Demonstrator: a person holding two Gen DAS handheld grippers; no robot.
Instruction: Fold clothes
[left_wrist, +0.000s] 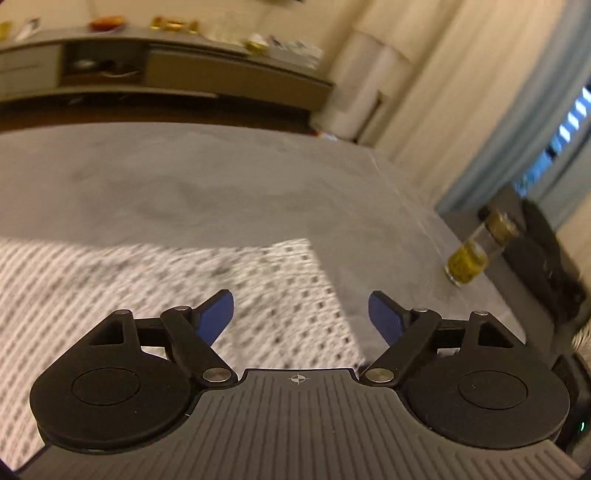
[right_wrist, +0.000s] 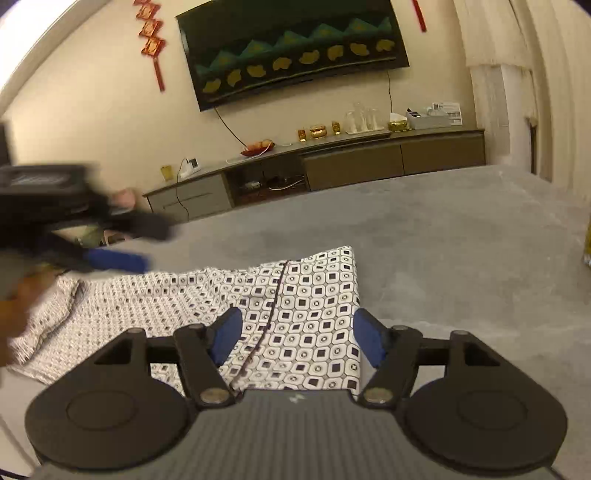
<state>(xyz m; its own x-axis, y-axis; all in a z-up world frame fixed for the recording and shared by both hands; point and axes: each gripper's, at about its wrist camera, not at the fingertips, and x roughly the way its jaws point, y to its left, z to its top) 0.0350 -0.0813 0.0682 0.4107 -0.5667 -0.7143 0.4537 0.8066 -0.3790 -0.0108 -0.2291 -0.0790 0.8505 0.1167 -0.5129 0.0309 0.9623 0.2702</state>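
No legible text; black-and-white square-print garment (right_wrist: 303, 314) flat on grey surface (right_wrist: 461, 251), left gripper (left_wrist: 301, 317) and right gripper (right_wrist: 297, 339) both spread, empty.

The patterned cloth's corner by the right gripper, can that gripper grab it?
Probably yes. The right gripper is open just over the patterned cloth, with its corner ahead and nothing in between.

Patterned cloth garment (right_wrist: 303, 306), matt grey bedcover (right_wrist: 461, 251)

Both wrist cams look forward, low over the garment (right_wrist: 303, 295), facing the sideboard (right_wrist: 332, 162). Shared: garment (left_wrist: 184, 280), sideboard (left_wrist: 166, 70), grey surface.
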